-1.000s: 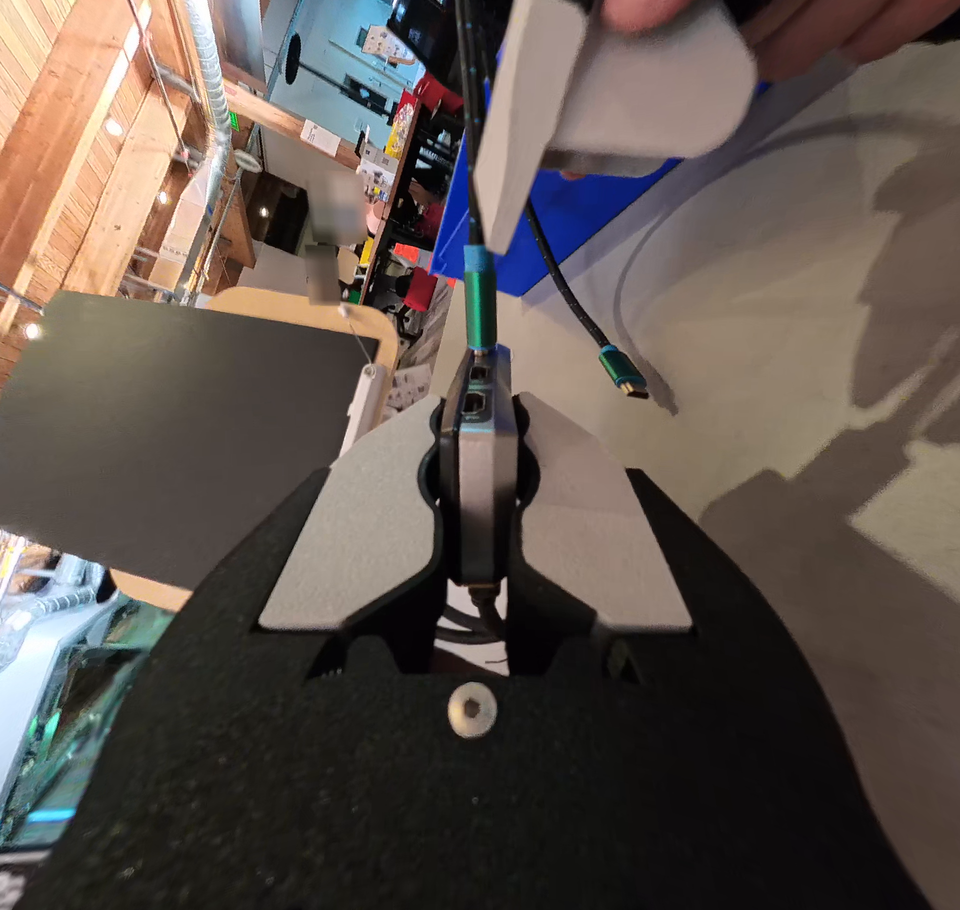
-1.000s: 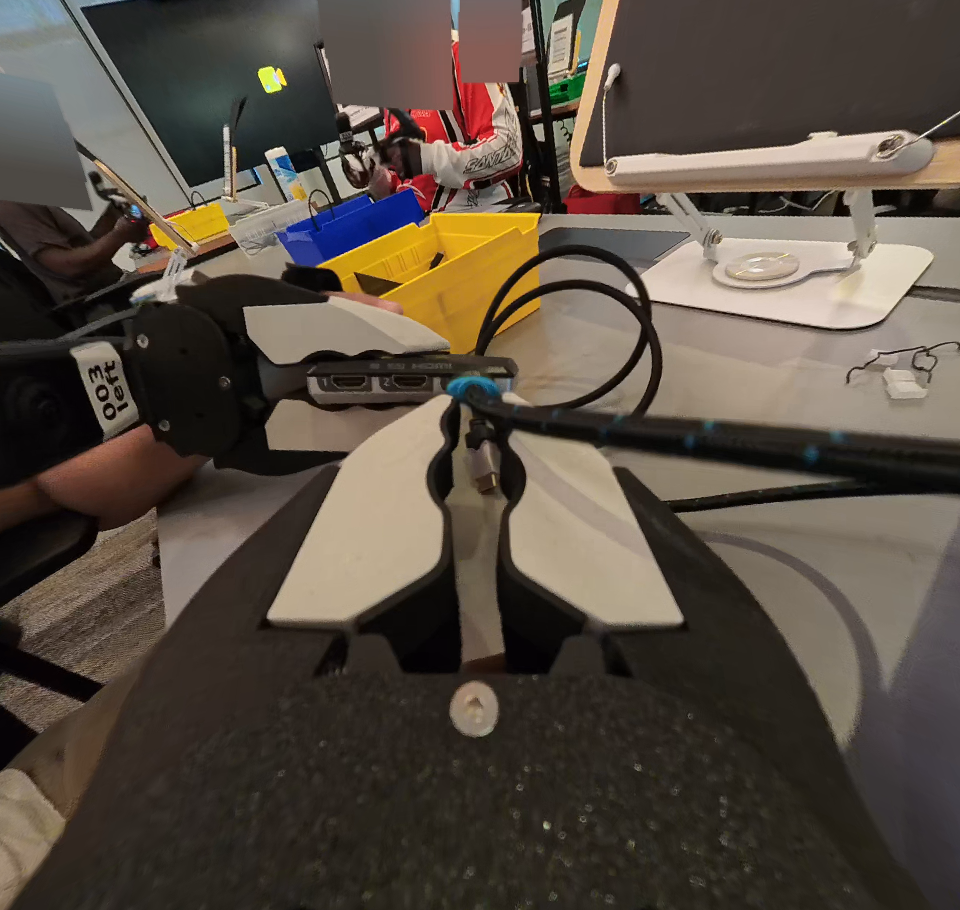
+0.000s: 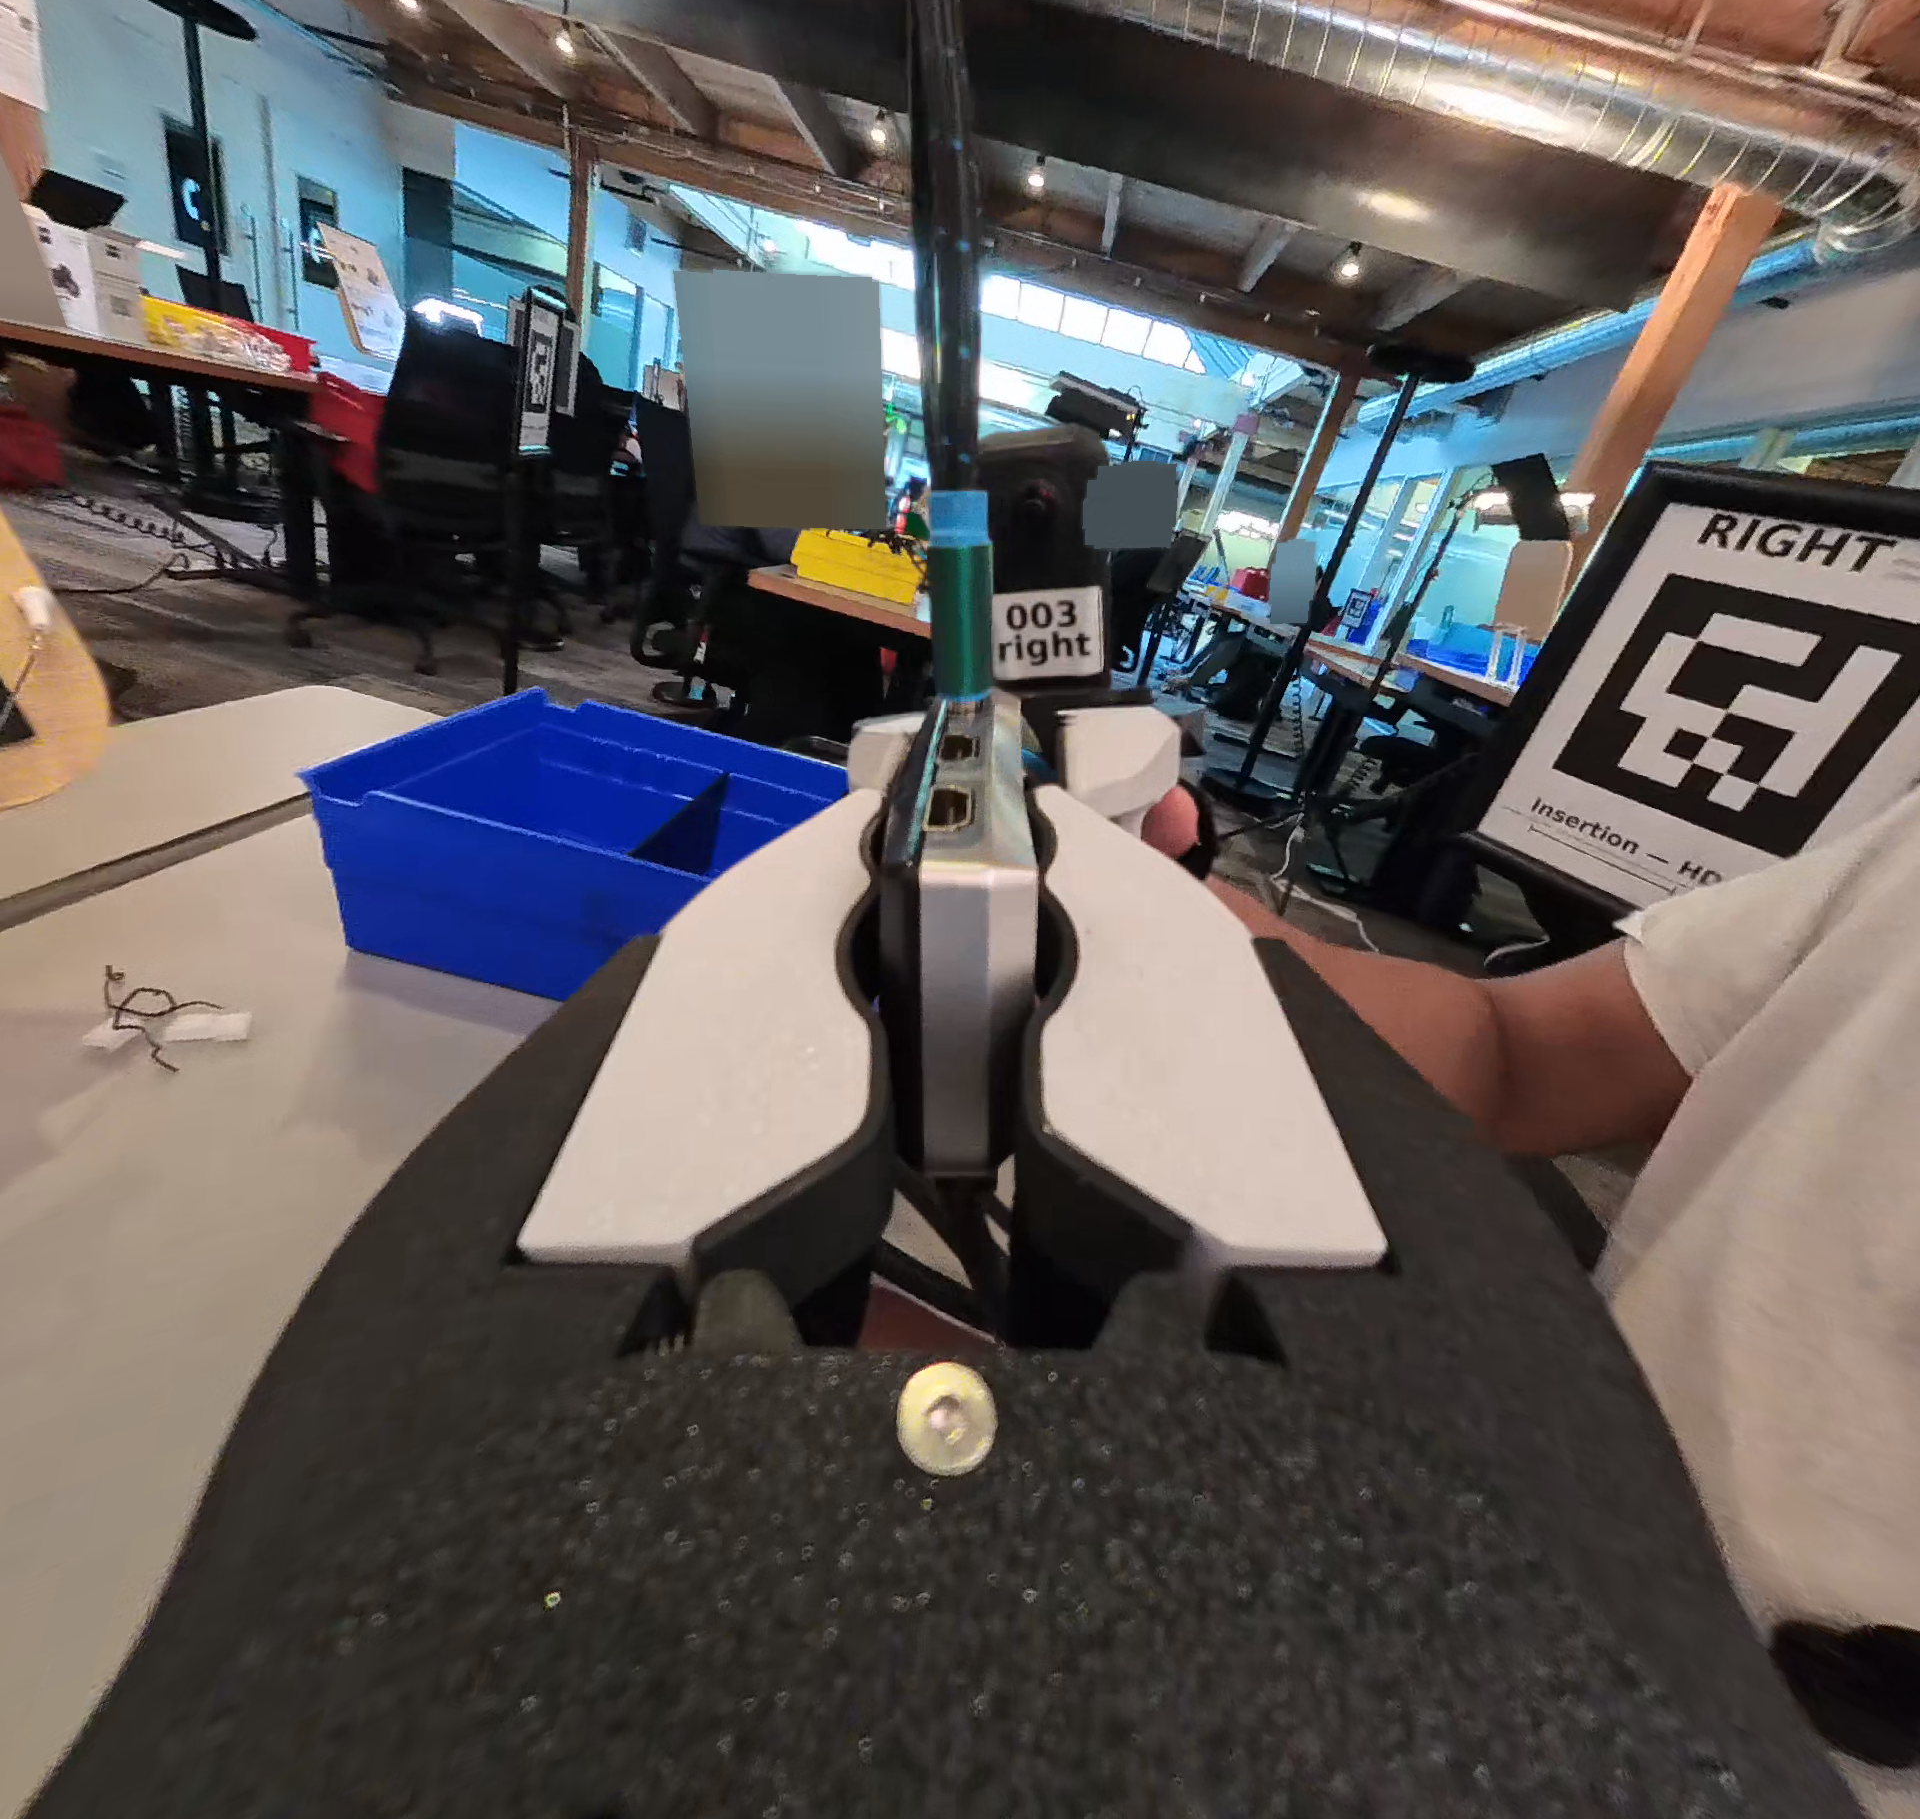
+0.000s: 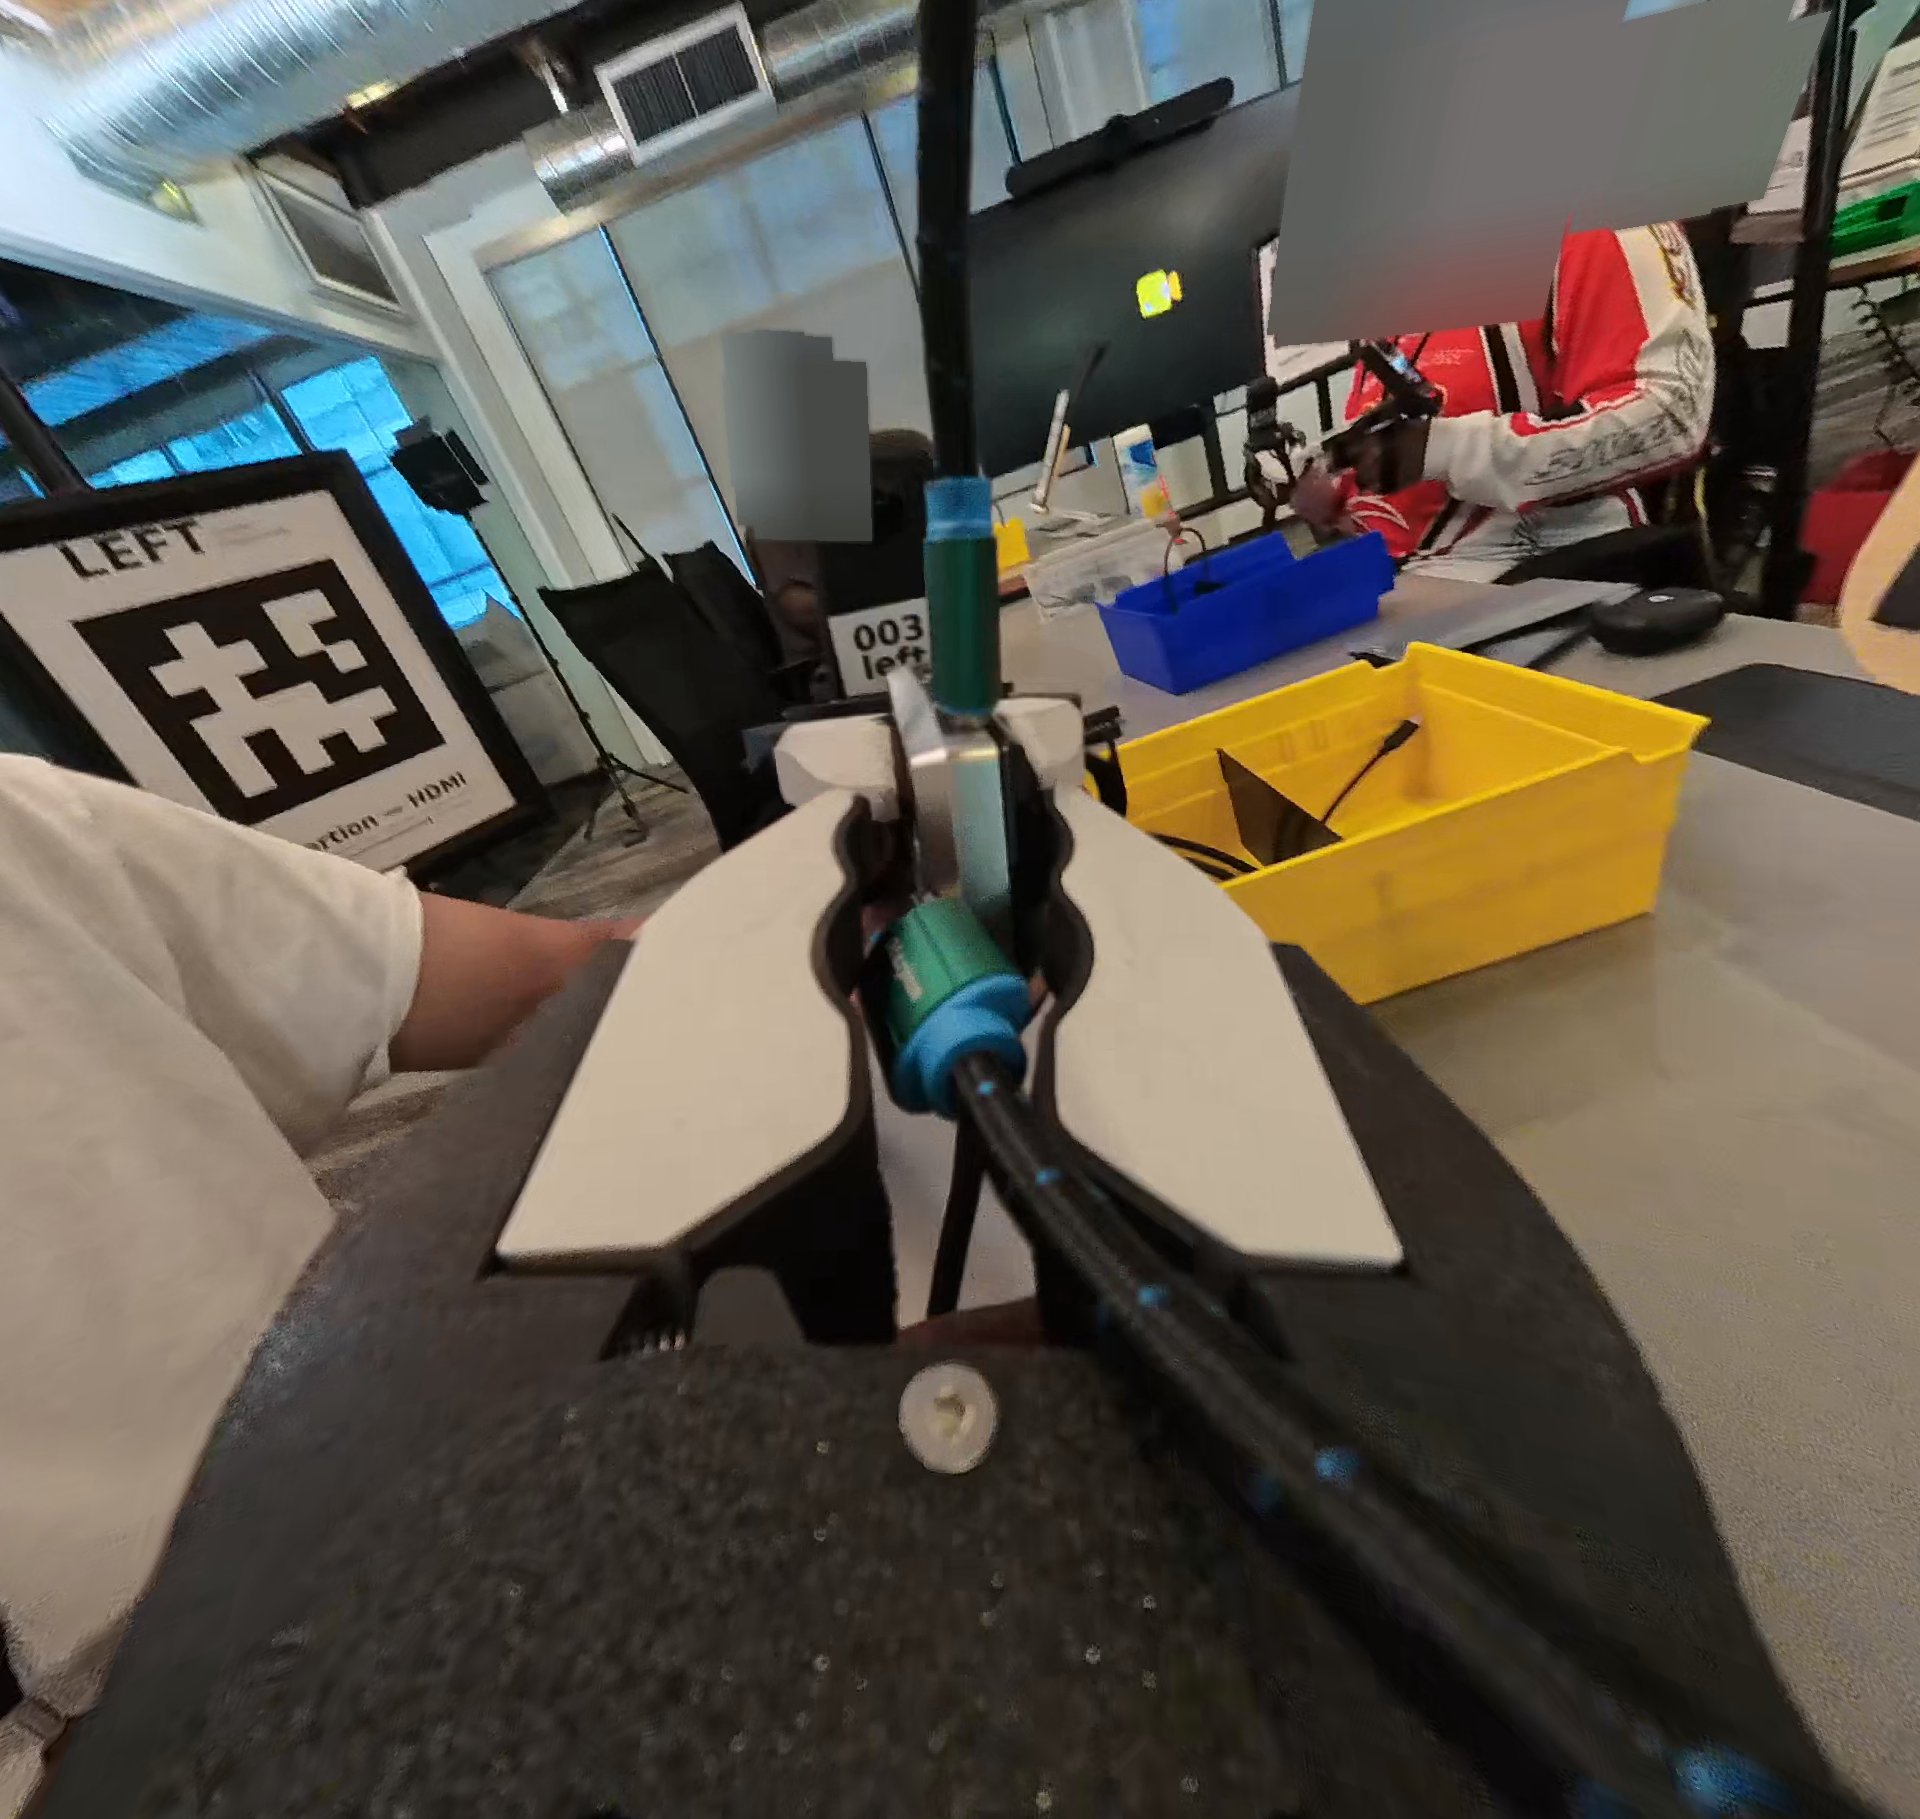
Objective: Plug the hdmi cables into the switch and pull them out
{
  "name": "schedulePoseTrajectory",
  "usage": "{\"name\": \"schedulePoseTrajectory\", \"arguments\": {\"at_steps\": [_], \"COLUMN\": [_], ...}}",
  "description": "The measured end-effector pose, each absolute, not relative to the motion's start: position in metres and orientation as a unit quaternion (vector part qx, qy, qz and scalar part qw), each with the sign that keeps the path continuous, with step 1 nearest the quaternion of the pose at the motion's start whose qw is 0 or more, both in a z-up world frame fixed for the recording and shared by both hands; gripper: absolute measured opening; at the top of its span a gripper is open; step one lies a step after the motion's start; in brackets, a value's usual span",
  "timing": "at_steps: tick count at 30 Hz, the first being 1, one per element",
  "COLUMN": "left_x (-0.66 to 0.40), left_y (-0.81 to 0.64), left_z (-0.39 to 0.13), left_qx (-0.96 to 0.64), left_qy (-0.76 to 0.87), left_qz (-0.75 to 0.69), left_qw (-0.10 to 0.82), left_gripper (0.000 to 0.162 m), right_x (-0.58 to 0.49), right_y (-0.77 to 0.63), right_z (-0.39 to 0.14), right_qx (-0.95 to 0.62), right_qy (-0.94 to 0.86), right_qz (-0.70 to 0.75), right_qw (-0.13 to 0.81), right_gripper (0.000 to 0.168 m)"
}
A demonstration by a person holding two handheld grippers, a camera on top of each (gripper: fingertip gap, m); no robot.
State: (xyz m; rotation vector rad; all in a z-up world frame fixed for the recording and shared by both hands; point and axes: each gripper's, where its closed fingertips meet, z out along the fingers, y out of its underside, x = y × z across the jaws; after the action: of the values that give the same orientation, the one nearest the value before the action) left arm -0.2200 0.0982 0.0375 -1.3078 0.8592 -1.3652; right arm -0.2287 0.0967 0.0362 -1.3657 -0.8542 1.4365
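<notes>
Switch (image 3: 971, 980) clamped edge-on in left gripper (image 3: 961, 834), centre frame.
Only the right view shows the second green plug (image 4: 940, 980), clenched in right gripper (image 4: 956, 834); first plug (image 3: 958, 616) stands seated above.

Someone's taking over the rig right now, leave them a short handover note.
Left gripper: shut on the switch, held edge-on above the table.
Right gripper: shut on a green HDMI plug, pressed against the near end of the switch; whether it is seated cannot be told.
Done: another green plug stands in the top port.
Left: two ports on that row are empty; then pull the cables out.
</notes>
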Motion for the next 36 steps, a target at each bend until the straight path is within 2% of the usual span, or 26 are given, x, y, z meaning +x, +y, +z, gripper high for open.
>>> {"name": "schedulePoseTrajectory", "arguments": {"at_steps": [4, 5, 8, 12, 16, 19, 22, 26, 29, 33, 36], "left_x": [-0.219, -0.222, -0.245, -0.270, -0.275, -0.272, -0.263, -0.254, -0.253, -0.251, -0.246], "left_y": [0.099, 0.101, 0.109, 0.112, 0.095, 0.084, 0.078, 0.074, 0.076, 0.079, 0.079], "left_z": [0.039, 0.039, 0.036, -0.004, -0.049, -0.064, -0.073, -0.082, -0.089, -0.097, -0.102], "left_qx": [-0.560, -0.567, -0.584, -0.633, -0.667, -0.670, -0.666, -0.665, -0.672, -0.679, -0.683], "left_qy": [0.351, 0.347, 0.316, 0.282, 0.294, 0.323, 0.360, 0.379, 0.380, 0.378, 0.380], "left_qz": [-0.550, -0.543, -0.510, -0.435, -0.395, -0.362, -0.333, -0.327, -0.329, -0.336, -0.345], "left_qw": [0.511, 0.513, 0.547, 0.575, 0.559, 0.561, 0.563, 0.554, 0.544, 0.532, 0.520], "left_gripper": [0.032, 0.038, 0.041, 0.030, 0.026, 0.025, 0.025, 0.023, 0.023, 0.022, 0.022], "right_x": [-0.217, -0.213, -0.200, -0.166, -0.110, -0.067, -0.031, 0.010, 0.031, 0.056, 0.066], "right_y": [0.094, 0.097, 0.107, 0.143, 0.195, 0.243, 0.288, 0.339, 0.353, 0.362, 0.360], "right_z": [0.036, 0.038, 0.054, 0.110, 0.172, 0.188, 0.159, 0.076, 0.022, -0.022, -0.071], "right_qx": [-0.572, -0.576, -0.578, -0.568, -0.554, -0.552, -0.557, -0.603, -0.659, -0.727, -0.794], "right_qy": [-0.357, -0.356, -0.367, -0.378, -0.388, -0.380, -0.355, -0.312, -0.302, -0.286, -0.320], "right_qz": [0.567, 0.558, 0.532, 0.489, 0.440, 0.410, 0.409, 0.380, 0.357, 0.318, 0.250], "right_qw": [0.473, 0.479, 0.498, 0.543, 0.591, 0.619, 0.630, 0.628, 0.589, 0.538, 0.452], "right_gripper": [0.019, 0.019, 0.020, 0.019, 0.020, 0.020, 0.020, 0.020, 0.020, 0.019, 0.019]}}
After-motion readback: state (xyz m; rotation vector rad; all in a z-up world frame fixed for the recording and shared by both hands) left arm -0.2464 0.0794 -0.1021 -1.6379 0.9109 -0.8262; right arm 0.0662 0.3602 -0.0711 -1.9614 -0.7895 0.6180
